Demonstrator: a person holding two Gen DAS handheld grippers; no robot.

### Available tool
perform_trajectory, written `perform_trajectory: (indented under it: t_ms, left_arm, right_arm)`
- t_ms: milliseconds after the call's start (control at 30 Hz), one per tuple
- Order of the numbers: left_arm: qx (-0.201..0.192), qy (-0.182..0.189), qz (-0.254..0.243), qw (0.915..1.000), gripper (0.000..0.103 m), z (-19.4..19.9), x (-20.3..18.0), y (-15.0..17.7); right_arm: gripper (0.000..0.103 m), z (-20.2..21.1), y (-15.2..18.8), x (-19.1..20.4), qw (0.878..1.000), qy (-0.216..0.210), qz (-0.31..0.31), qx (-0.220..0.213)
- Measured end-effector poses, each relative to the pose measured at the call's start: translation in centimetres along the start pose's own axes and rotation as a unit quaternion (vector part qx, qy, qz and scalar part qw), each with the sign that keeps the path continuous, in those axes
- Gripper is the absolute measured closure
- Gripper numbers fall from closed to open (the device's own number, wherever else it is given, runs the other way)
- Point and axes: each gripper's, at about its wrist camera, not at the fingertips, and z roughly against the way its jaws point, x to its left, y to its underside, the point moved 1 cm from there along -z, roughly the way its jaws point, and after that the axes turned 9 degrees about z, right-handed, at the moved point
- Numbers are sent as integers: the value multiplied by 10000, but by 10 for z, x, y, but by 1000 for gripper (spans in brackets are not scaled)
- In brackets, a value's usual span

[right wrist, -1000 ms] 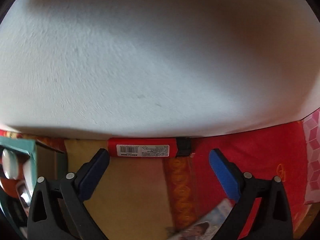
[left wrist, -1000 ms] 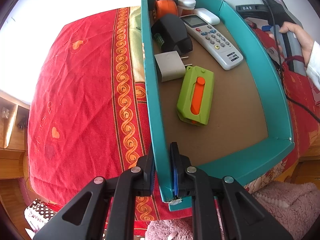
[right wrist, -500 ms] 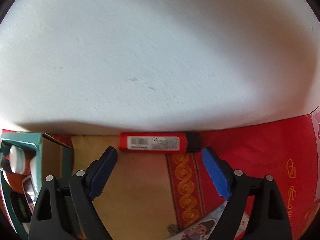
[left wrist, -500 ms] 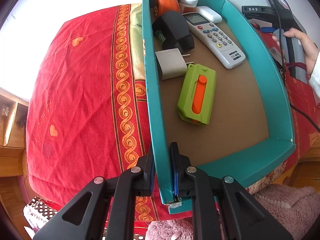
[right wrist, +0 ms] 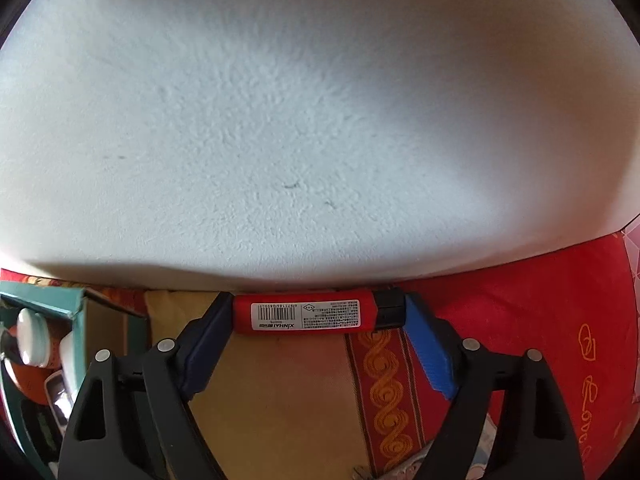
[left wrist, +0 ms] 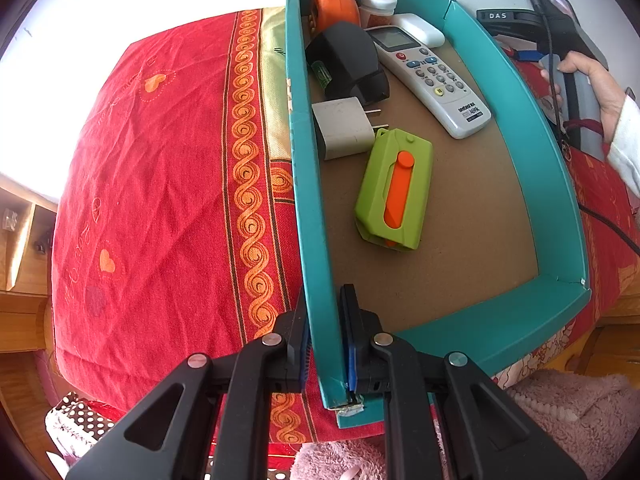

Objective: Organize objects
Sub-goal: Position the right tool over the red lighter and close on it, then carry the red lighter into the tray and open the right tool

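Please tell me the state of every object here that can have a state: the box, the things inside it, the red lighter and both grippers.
teal box: open-topped, side wall clamped.
left gripper: shut on the box wall.
right gripper: jaws closing, the lighter lies between them lengthwise.
red lighter: lying flat on the cloth by the wall.
remote: lying face up in the box.
white plug: lying on its side.
green case: lying flat in the box.

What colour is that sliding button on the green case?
Orange slider on the lime-green case, clearest in the left wrist view.
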Motion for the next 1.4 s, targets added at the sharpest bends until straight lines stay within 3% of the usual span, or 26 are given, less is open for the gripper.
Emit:
perform_trajectory:
  t_ms: [267, 633, 700, 933, 1167, 1400]
  left_arm:
    - [-11, 1, -17, 10000, 91, 0, 0, 0]
    - [-29, 6, -9, 10000, 91, 1, 0, 0]
    - [-31, 7, -7, 10000, 91, 2, -1, 1]
    - [-52, 18, -19, 10000, 91, 3, -1, 1]
    - [-76, 23, -11, 10000, 91, 3, -1, 2]
    - [-88, 13, -19, 10000, 91, 5, -1, 4]
  right_arm:
    - [18, 35, 16, 10, 9992, 38, 362, -134]
    - [18, 107, 77, 34, 9962, -66, 837, -240]
    - [18, 123, 59, 23, 9954, -101, 913, -284]
    - [18, 179, 77, 45, 9886, -399, 1388, -433]
    - [18, 189, 106, 92, 9712, -1154, 2046, -401]
    - [18, 191, 139, 140, 9442, -1658, 2833, -276]
